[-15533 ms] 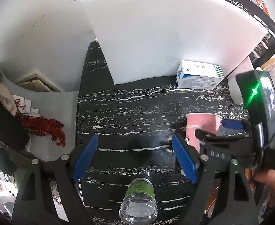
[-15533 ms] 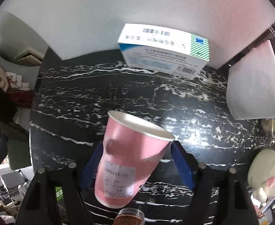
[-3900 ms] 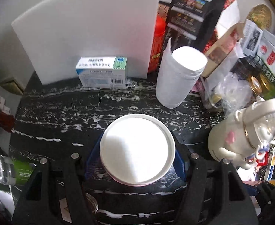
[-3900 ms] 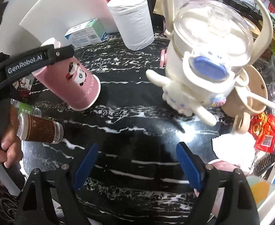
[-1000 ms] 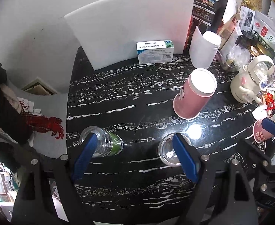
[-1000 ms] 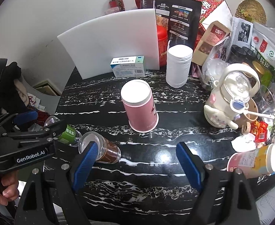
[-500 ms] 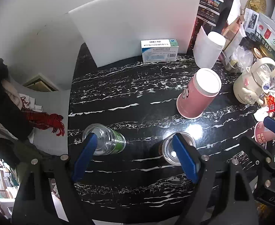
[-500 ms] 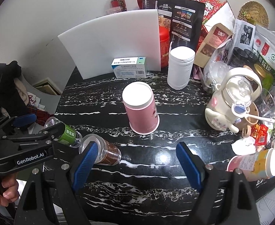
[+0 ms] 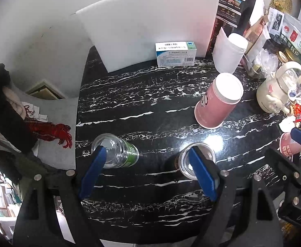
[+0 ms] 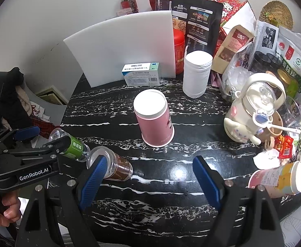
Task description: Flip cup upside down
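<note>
The pink paper cup [image 9: 218, 100] stands upside down on the black marble table [image 9: 130, 107], white base up; it also shows in the right wrist view [image 10: 153, 121]. My left gripper [image 9: 148, 173] is open and empty, held well back above the table's near edge. My right gripper [image 10: 150, 181] is open and empty, also high and back from the cup. The left gripper's body [image 10: 25, 162] shows at the left of the right wrist view.
A green-labelled bottle [image 9: 117, 151] and a brown jar [image 9: 193, 159] lie on their sides near the front. A medicine box [image 9: 176, 53], white foam board [image 9: 150, 26], paper roll [image 10: 196, 74], cream kettle [image 10: 253, 111], another lying cup [image 10: 280, 178] and snack bags crowd the back and right.
Both grippers have drawn slightly further up and back from the table. The cup stays upside down where it stood.
</note>
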